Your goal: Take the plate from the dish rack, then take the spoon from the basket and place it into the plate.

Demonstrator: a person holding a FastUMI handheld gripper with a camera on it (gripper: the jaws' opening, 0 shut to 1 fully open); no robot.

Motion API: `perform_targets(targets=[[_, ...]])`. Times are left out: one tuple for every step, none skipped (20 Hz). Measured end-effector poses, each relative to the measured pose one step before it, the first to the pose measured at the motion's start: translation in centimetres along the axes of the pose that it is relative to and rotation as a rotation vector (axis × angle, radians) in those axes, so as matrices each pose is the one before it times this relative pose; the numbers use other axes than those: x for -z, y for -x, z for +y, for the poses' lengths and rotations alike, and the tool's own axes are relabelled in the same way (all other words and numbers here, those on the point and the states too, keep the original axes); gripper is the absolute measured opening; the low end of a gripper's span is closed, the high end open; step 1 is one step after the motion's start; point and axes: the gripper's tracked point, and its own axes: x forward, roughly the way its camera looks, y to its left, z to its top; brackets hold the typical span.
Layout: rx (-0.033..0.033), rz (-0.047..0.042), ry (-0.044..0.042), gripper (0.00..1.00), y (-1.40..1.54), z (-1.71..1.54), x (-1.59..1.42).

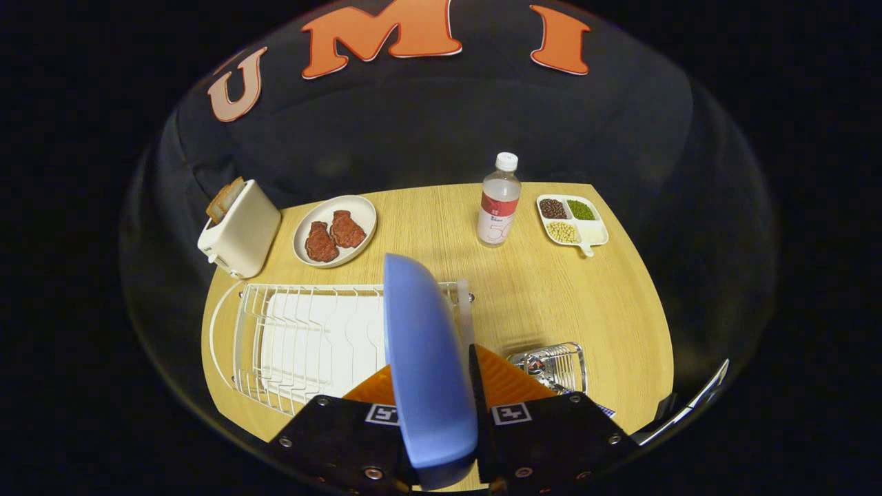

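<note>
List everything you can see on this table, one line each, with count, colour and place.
plate: one, blue, held on edge between the gripper fingers, above the dish rack
dish rack: one, white wire, just ahead of the fingers, on the near side of the table
basket: one, shiny metal wire, beside the dish rack, contents too small to tell
toaster: one, white, bread slices in its slot, beyond the dish rack
meat dish: one, pale oval, two reddish-brown pieces, next to the toaster
bottle: one, clear with white cap, upright, far side of the table
divided tray: one, white, dark, green and pale beans in separate sections, beside the bottle
table: one, light wood
gripper: one, fingers closed on the plate
</note>
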Motion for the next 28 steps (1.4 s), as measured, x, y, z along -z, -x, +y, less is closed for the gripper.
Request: perform_targets(targets=[[-0.02359, -0.01114, -0.00820, 0.32, 0.909, -0.102, 0.633], [-0.02710, -0.00508, -0.00548, 0.32, 0.840, 0.000, 0.775], [-0.02103, -0.00893, -0.00630, 0.32, 0.699, -0.075, 1.017], [-0.01281, -0.01061, 0.00510, 0.32, 0.641, -0.194, 0.893], [-0.01037, -0.01721, 0.00809, 0.32, 0.635, -0.331, 0.931], [-0.01126, -0.01351, 0.00490, 0.32, 0.594, -0.073, 0.962], [-0.02082, -0.00424, 0.00405, 0.32, 0.524, 0.126, 1.122], [-0.02670, 0.00091, 0.00380, 0.32, 0.480, 0.273, 1.213], [-0.02529, 0.00439, -0.00149, 0.32, 0.382, 0.265, 1.217], [-0.02389, 0.00376, -0.00110, 0.32, 0.254, 0.337, 1.097], [-0.02191, -0.00161, 0.00009, 0.32, 0.222, 0.248, 1.040], [-0.01732, -0.00310, 0.00189, 0.32, 0.194, 0.094, 0.922], [-0.01310, -0.00129, -0.00138, 0.32, 0.198, -0.003, 0.897], [-0.01535, -0.00331, -0.00646, 0.32, 0.085, 0.119, 0.875], [-0.01824, 0.00351, -0.00745, 0.32, -0.032, 0.139, 0.893], [-0.01660, 0.00467, -0.00720, 0.32, -0.120, 0.092, 0.877], [-0.01656, 0.00376, 0.00026, 0.32, -0.214, 0.124, 0.895], [-0.00648, 0.00440, -0.00266, 0.32, -0.493, -0.110, 0.941], [-0.00139, 0.01171, -0.00972, 0.32, -0.459, -0.341, 0.987], [-0.00465, 0.00962, -0.01431, 0.32, -0.562, -0.248, 0.948], [-0.00528, 0.01257, -0.00958, 0.32, -0.576, -0.189, 0.953], [-0.00534, 0.01575, -0.00800, 0.32, -0.472, -0.173, 1.010], [-0.00721, 0.01790, -0.00827, 0.32, -0.580, -0.161, 0.890], [-0.01106, 0.00997, -0.00784, 0.32, -0.493, -0.084, 0.576], [-0.02532, -0.00063, -0.01487, 0.32, -0.232, 0.114, 0.206], [-0.01550, 0.00514, -0.01894, 0.32, -0.059, 0.110, 0.057], [-0.00124, -0.00525, -0.01215, 0.32, -0.391, -0.269, 0.305], [0.01769, -0.00838, 0.00486, 0.32, -0.199, -0.605, -0.149]])
